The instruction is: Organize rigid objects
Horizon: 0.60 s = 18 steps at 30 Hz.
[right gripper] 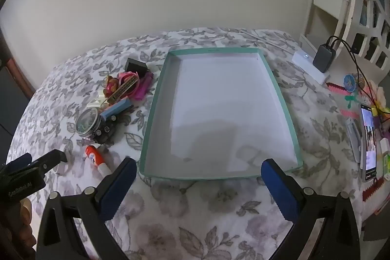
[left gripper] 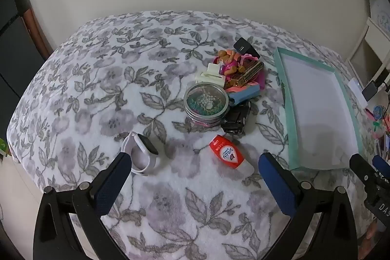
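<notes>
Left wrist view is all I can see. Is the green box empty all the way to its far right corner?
Observer: Yes. In the right wrist view the whole tray shows, and its white floor is bare in every corner.
Operator: What's past the box on the right?
Observer: A phone with its screen lit lies beyond the tray's right side.
Operator: Is there anything else plugged in over there?
Observer: A dark power bank with cables stands on a white block near the tray's far right corner.
Operator: Is the right tool holding anything?
Observer: No. The right tool is open, with nothing between its pads, at the tray's near edge.
</notes>
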{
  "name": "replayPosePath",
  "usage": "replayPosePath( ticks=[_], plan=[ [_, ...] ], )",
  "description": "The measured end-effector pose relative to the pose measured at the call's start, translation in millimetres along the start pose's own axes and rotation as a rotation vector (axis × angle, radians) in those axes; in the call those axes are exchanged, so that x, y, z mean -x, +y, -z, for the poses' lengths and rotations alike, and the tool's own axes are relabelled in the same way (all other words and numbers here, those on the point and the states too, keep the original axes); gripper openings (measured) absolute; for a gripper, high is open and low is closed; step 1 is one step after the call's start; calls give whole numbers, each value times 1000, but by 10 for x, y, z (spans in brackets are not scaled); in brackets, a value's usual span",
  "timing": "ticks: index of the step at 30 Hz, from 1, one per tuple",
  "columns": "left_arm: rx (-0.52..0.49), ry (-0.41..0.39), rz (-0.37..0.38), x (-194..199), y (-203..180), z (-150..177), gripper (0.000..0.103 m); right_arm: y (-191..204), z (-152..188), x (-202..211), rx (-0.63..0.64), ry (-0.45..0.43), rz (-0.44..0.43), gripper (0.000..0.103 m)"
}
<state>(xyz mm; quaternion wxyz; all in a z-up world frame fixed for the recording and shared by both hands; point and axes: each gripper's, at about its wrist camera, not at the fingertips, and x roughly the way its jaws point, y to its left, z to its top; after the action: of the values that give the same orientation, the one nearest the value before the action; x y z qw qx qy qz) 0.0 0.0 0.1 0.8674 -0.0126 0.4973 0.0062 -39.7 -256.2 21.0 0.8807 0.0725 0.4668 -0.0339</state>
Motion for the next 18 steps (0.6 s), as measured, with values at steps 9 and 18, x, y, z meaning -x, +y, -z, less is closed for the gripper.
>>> replayPosePath(
  ticks=[9,18],
  plan=[
    [-8,-17,-12,5,-9,-1,103,12,1,16,4,7,15,103],
    [-6,-16,-9,16,19,22,103,23,5,24,14,5,20,103]
  ],
)
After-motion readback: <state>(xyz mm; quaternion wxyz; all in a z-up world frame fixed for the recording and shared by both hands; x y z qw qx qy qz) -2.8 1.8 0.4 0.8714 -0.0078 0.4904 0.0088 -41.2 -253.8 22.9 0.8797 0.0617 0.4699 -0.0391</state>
